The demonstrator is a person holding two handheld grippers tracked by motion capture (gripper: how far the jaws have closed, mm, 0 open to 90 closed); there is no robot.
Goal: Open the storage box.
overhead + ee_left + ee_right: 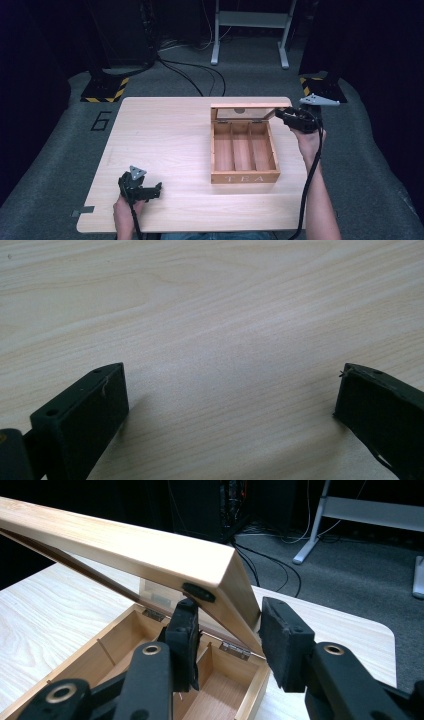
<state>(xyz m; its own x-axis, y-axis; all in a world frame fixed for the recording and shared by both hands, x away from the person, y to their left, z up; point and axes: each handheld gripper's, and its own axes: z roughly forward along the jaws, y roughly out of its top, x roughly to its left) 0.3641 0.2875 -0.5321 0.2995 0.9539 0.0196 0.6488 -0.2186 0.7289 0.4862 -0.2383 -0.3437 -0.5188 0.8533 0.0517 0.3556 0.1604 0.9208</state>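
We see a pale wooden table (pixel 165 150) from above, with a person's forearms coming in from its near edge. Toward the table's right side stands a wooden tea box (pixel 244 150) (the word TEA is on its front wall), with three bare compartments and its lid (pixel 250 106) raised at the far side.

Our right gripper (pixel 285 114) is at the lid's right-hand corner. In the right gripper view its jaws straddle that side edge of the lid (pixel 150 550), one pad (pixel 182 635) inside the box opening and the other outside; we judge it clenched on the lid's edge, holding the lid tilted partway up.

Our left gripper (pixel 150 191) rests near the table's near-left corner, well apart from the box. In the left gripper view its jaws stand wide apart with nothing but bare tabletop (pixel 225 315) between them, so it is released.

From here, we judge that the lid could slip out of the narrow corner grip and drop shut, or the light box could slide or tip back, since nothing steadies its base.
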